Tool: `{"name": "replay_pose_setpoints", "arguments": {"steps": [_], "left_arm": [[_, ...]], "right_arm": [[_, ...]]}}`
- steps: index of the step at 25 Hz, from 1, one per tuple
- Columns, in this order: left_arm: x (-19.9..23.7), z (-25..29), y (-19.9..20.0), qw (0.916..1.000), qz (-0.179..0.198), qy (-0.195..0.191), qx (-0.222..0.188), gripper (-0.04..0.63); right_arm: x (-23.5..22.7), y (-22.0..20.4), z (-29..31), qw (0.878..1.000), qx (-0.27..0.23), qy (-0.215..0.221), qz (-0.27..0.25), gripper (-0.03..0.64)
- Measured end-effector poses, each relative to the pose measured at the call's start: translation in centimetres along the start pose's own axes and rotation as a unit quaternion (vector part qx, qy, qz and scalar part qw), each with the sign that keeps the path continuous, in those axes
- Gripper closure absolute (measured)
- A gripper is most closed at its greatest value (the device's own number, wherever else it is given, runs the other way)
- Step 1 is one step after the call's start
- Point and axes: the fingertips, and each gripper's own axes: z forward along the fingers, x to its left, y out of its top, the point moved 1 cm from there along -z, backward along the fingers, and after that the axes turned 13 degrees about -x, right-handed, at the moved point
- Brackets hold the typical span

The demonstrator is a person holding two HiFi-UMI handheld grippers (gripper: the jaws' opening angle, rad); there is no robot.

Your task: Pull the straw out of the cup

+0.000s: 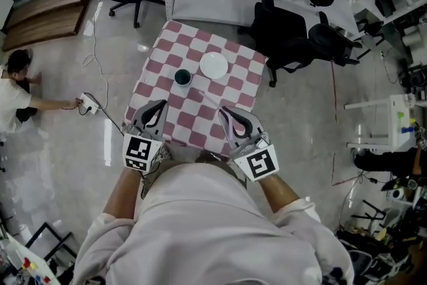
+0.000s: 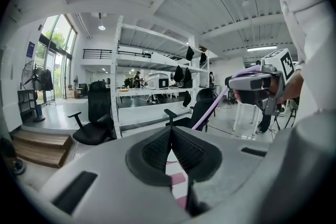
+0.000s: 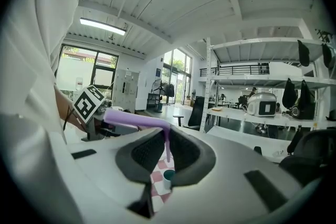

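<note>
A small dark-teal cup [image 1: 183, 77] stands on the pink-and-white checkered table [image 1: 233, 91]. My right gripper [image 1: 226, 112] is shut on a purple bendy straw [image 3: 137, 120]. In the right gripper view the straw's short end [image 3: 167, 150] hangs down between the jaws, with the cup [image 3: 168, 178] below it and a gap between them. From the left gripper view the straw [image 2: 210, 110] slants up to the right gripper [image 2: 256, 83]. My left gripper [image 1: 160, 104] hovers over the table's near left side. Its jaws meet at the tips [image 2: 170, 130] with nothing between them.
A white plate [image 1: 214, 65] lies just right of the cup. Black office chairs [image 1: 287, 43] stand beyond the table's far right corner. A metal shelf rack [image 2: 152, 89] stands behind. A person [image 1: 17, 93] crouches on the floor at the left, by a cable.
</note>
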Motion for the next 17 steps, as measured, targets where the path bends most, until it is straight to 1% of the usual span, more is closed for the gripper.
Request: {"name": "replay_pose_setpoints", "arguments": {"steps": [17], "left_arm": [[-0.06, -0.34, 0.08, 1.0000, 0.001, 0.007, -0.002, 0.591]], "right_arm": [[0.41, -0.15, 0.18, 1.000, -0.002, 0.011, 0.005, 0.583]]}}
